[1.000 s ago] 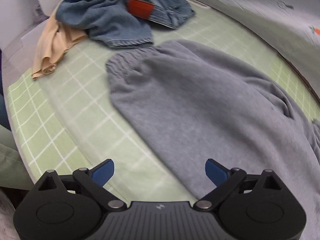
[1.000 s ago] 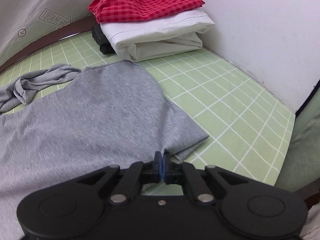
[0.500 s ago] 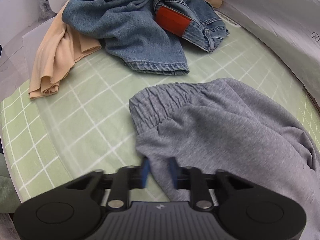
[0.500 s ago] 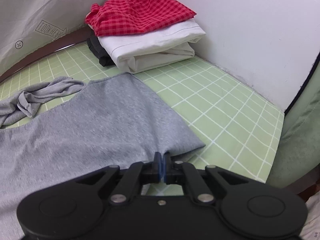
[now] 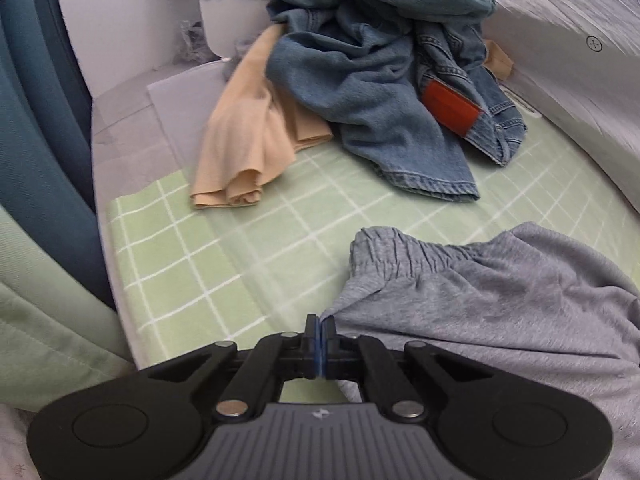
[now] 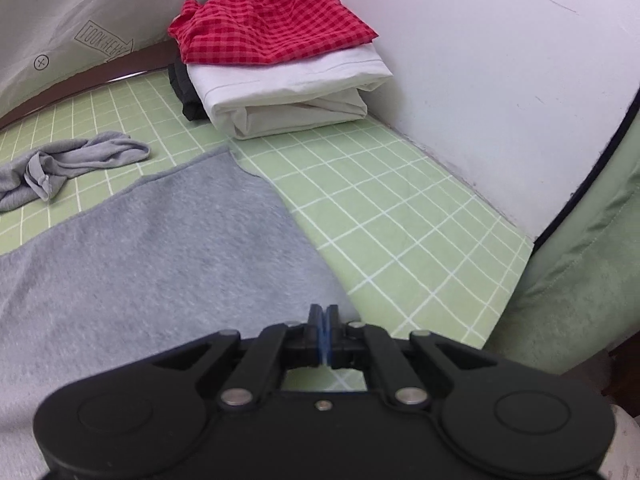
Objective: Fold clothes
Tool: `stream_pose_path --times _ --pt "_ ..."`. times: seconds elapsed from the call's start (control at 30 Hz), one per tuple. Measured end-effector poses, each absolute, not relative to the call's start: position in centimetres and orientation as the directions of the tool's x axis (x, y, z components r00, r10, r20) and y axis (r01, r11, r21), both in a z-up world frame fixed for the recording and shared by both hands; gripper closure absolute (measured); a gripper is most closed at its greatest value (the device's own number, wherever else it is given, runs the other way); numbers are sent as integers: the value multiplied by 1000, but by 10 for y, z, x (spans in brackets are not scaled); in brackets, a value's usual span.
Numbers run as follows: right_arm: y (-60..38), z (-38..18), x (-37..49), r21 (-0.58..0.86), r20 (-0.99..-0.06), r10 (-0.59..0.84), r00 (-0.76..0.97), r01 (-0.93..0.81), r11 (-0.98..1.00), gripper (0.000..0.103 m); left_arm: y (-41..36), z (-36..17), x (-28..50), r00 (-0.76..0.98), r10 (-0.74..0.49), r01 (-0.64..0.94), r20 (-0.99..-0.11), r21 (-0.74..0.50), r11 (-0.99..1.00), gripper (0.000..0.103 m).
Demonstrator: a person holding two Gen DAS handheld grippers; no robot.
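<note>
Left wrist view: my left gripper [image 5: 321, 330] has its jaws clamped on the waistband corner of soft grey sweatpants [image 5: 500, 304] lying on a green checked sheet [image 5: 208, 264]. Beyond lie crumpled blue jeans [image 5: 384, 80] and a beige garment [image 5: 248, 140]. Right wrist view: my right gripper [image 6: 323, 320] has its jaws pinched on the sweatpants' far edge, near a folded stack topped by red gingham cloth [image 6: 272, 28].

Each gripper, the left gripper [image 5: 321, 330] and the right gripper [image 6: 323, 320], is built of matte black plastic with round side discs, silver rivets and blue-edged pads. A ribbed grey panel with a small white mark is seen lower centre on the left one.
</note>
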State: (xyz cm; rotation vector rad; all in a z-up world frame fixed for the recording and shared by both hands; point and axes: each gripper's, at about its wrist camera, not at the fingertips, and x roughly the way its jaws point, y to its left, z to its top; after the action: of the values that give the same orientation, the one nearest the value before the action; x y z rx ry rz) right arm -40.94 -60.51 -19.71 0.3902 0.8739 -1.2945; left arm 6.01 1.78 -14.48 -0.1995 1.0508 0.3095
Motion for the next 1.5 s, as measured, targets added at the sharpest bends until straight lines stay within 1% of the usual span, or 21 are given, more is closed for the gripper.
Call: stream_pose_path --times 0.13,0.23,0.27,0.3,0.33,0.4,0.43,0.47,0.5,0.57,0.67,0.8,0.83,0.97,1.03,1.13,1.17,1.23,1.27,1.3,1.5 --pt "-601 -211 -421 -202 -779 -626 37 930 307 102 30 -150 43 420 169 -342 -892 17 940 99" --pt "-595 -210 -411 -211 -772 -632 69 910 358 97 23 -145 35 429 171 -302 -887 38 953 96" --pt "-594 -208 -406 -215 -766 -639 77 905 367 86 21 -142 34 429 171 -301 -887 38 953 92" --pt "-593 -204 -400 -217 -756 -649 84 903 371 70 20 -137 33 431 166 -305 -887 30 952 82" --pt "-592 -200 -393 -221 -745 -661 92 900 375 63 19 -132 32 435 163 -316 -885 19 949 73" --pt "-590 -190 -376 -237 -716 -689 109 891 387 49 18 -120 31 455 175 -334 -873 14 942 68" --pt "-589 -185 -367 -242 -703 -701 120 886 395 43 17 -113 33 465 183 -340 -866 16 940 63" --pt "-589 -180 -358 -240 -693 -707 138 881 408 30 15 -108 36 476 188 -339 -859 18 941 60" --pt "-590 -175 -349 -233 -686 -711 158 878 419 19 13 -103 39 486 192 -338 -852 20 941 56" --pt "-593 -168 -331 -204 -679 -706 202 872 446 17 8 -96 48 509 177 -312 -842 11 950 53" --pt "-598 -165 -294 -158 -691 -669 274 845 510 15 -9 -93 65 539 96 -217 -837 -28 976 45" --pt "-598 -168 -239 -143 -704 -619 348 785 603 12 -45 -105 93 524 27 -103 -851 -33 994 39" --pt "-598 -170 -225 -139 -708 -605 364 768 625 12 -55 -109 101 511 10 -67 -859 -28 997 36" --pt "-603 -180 -175 -132 -722 -558 409 710 691 12 -97 -127 125 474 -41 95 -880 4 996 35" --pt "-610 -189 -154 -131 -736 -539 409 695 707 13 -113 -134 136 459 -44 141 -887 23 990 33" --pt "-624 -204 -129 -128 -772 -511 377 695 707 23 -129 -146 152 420 -67 175 -905 9 985 31" --pt "-629 -208 -122 -126 -784 -503 365 698 704 32 -132 -149 156 408 -72 181 -910 3 984 31" --pt "-636 -210 -115 -102 -796 -480 369 699 708 57 -138 -156 164 385 -79 192 -919 -4 981 31" --pt "-640 -210 -113 -87 -800 -467 377 697 711 88 -141 -158 166 379 -65 198 -923 13 980 31" --pt "-642 -208 -113 -75 -798 -463 386 699 711 99 -144 -160 168 373 -52 203 -926 27 979 31" --pt "-646 -171 -137 -97 -691 -587 422 750 654 101 -148 -166 174 355 -27 190 -934 44 981 32"
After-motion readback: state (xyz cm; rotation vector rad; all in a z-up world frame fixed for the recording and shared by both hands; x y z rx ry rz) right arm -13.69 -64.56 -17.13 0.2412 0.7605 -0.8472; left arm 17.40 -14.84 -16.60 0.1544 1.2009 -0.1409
